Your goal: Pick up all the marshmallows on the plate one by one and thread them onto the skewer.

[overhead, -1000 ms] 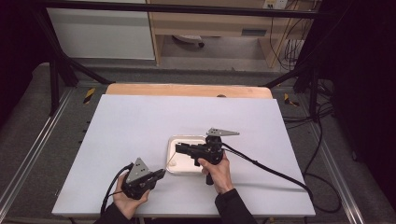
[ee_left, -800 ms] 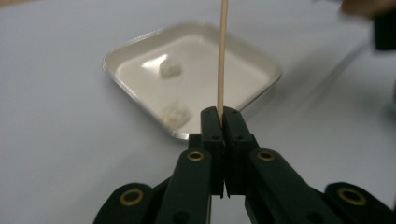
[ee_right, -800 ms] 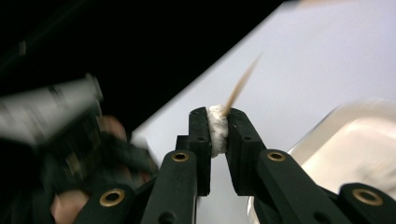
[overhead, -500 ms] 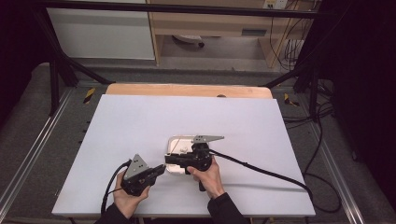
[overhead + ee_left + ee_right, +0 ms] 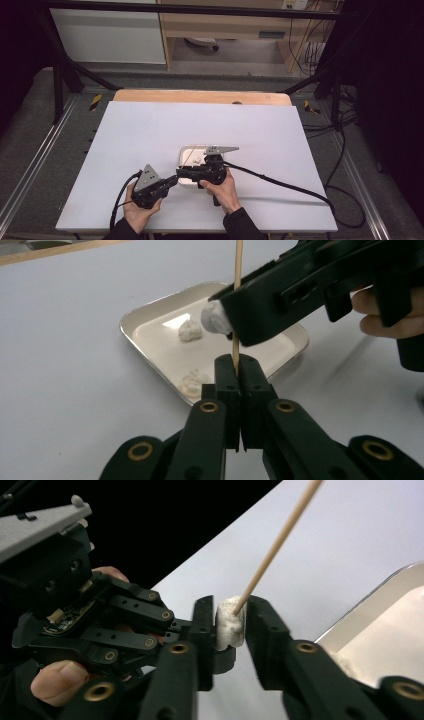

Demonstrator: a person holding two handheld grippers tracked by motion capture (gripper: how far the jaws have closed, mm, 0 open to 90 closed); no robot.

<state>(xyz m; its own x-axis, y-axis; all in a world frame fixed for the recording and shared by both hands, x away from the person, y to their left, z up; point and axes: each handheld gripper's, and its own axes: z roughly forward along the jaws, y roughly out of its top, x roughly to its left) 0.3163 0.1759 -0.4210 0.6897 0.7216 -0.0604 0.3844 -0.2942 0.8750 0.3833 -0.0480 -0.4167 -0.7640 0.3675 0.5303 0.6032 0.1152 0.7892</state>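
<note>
Two hand-held grippers are meeting over the near middle of a white table (image 5: 150,130), just at the near edge of a shallow metal tray (image 5: 150,315), which serves as the landmark here. One person's hands are coming in from the near side. Left of the tray, the left gripper (image 5: 235,365) is standing with its jaws shut tight on the lower end of a thin wooden skewer (image 5: 238,262), and the stick is rising upright out of the clamp. From the tray's near side, the right gripper (image 5: 231,622) is reaching across toward the left one, its jaws standing on either side of a white marshmallow (image 5: 229,624) threaded on the skewer just above the left jaws. Those jaws have just been opening; one pad is touching the marshmallow and the other is showing a slight gap. The skewer's long axis is running crosswise to the right jaws, so any slide of the marshmallow would go along the stick. Inside the tray, two more white lumps (image 5: 190,330) are lying well apart from the skewer, and nothing is standing between them and the grippers.
</note>
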